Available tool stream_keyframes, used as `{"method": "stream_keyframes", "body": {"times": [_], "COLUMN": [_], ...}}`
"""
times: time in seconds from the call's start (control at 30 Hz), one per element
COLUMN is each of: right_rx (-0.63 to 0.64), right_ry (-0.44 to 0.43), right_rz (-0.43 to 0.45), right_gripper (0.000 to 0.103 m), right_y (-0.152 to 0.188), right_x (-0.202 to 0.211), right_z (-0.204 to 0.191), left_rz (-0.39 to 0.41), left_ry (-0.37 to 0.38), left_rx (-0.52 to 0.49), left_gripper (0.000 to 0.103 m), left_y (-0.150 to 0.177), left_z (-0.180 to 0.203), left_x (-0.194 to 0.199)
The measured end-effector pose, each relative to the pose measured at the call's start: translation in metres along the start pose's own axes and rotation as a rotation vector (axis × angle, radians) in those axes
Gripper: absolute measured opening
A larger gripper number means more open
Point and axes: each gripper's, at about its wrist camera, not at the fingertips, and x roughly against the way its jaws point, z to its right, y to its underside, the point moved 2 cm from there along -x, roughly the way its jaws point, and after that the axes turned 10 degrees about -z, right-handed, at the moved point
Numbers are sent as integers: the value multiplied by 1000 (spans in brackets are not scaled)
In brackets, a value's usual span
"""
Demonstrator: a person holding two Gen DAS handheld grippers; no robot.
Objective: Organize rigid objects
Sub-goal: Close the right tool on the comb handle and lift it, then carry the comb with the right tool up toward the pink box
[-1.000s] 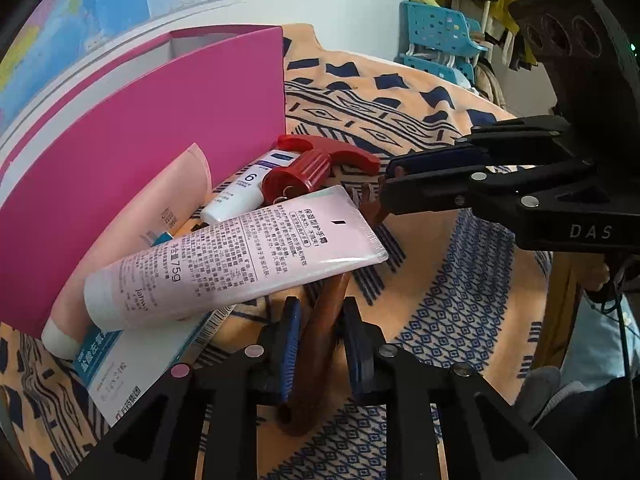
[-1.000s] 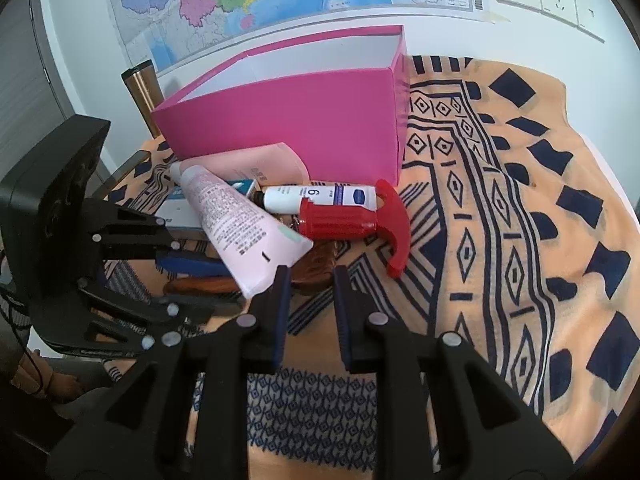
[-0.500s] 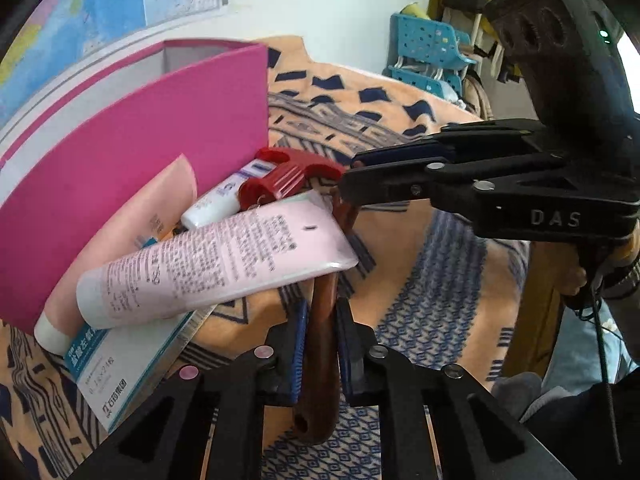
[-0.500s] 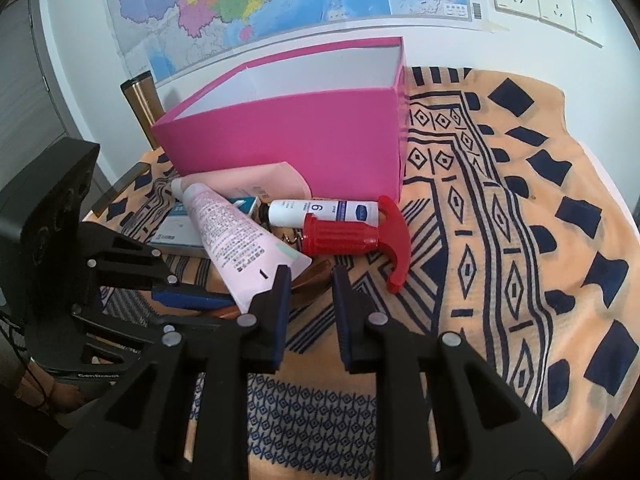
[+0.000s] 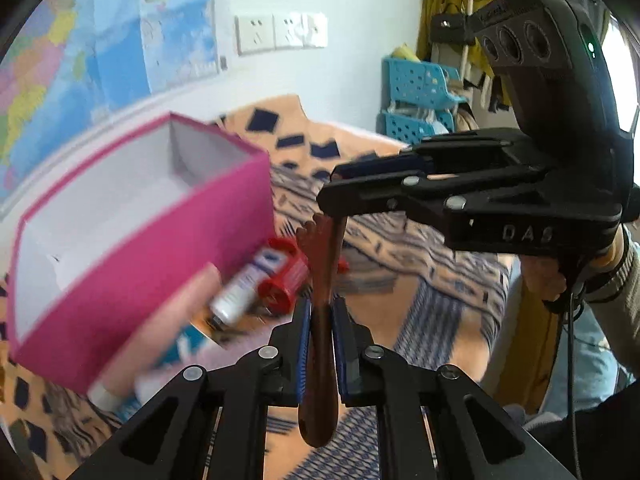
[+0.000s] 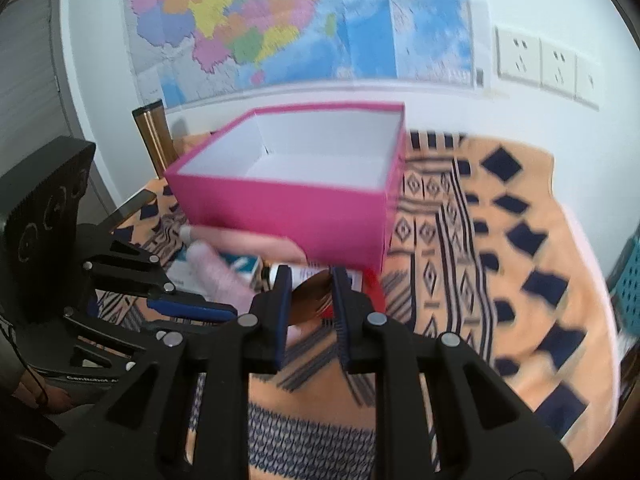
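My left gripper (image 5: pixel 320 320) is shut on the handle of a brown wooden hand-shaped scratcher (image 5: pixel 322 280) and holds it up above the cloth. Its clawed end (image 6: pixel 310 296) sits between the fingers of my right gripper (image 6: pixel 308 292), which looks shut on it. The right gripper also shows in the left wrist view (image 5: pixel 332 196), over the scratcher's far end. An open pink box (image 6: pixel 296 184) with a white inside stands behind. A white bottle with a red pump (image 5: pixel 276 280) and pink tubes (image 6: pixel 216 272) lie in front of the box.
A patterned orange and navy cloth (image 6: pixel 500 260) covers the table. A metal flask (image 6: pixel 154 136) stands left of the box by the wall. Blue baskets (image 5: pixel 416 100) stand beyond the table's far end. A map hangs on the wall.
Both grippers have risen, lifting the scratcher out from under the pink tube. The box interior has come into view. The frames are motion-blurred.
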Motion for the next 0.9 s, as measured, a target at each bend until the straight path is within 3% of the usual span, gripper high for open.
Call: {"method": "stream_keyframes", "body": {"times": [0.17,0.27,0.33,0.57,0.63,0.67,0.7,0.73,0.77,0.8,0.9], "right_rx": [61,84,72,61,54,46,44,42,32,21,0], "right_ry": [8,-3,-19,-22,-7,4,23,45,84,106,141], "right_rz": [32,37,31,24,34,28,13,-1,-9,-6,-70], "right_gripper": [11,10,0,0,2,14,28,70,101,103,103], "right_y": [-32,-50,-58,-74,-75,-71,-66,-60,-48,-41,-16], "right_x": [-2,-12,-18,-26,-17,-13,-11,-11,-10,-9,-21], "right_z": [-10,-15,-13,-9,-2,3,8,12,17,20,31], "left_rz": [65,77,77,62,55,50,43,40,37,25,-12], "left_ry": [-36,-50,-47,-7,35,39,39,45,61,83,98], "left_rx": [18,35,38,114,126,125,125,127,127,128,152], "left_gripper": [1,1,1,2,14,28,49,61,81,89,89], "left_y": [-25,-35,-31,-21,-20,-18,-17,-16,-15,-14,-16], "left_z": [-24,-37,-38,-50,-48,-45,-42,-40,-36,-33,-30], "left_x": [27,30,28,6,1,-3,-8,-12,-16,-23,-37]}}
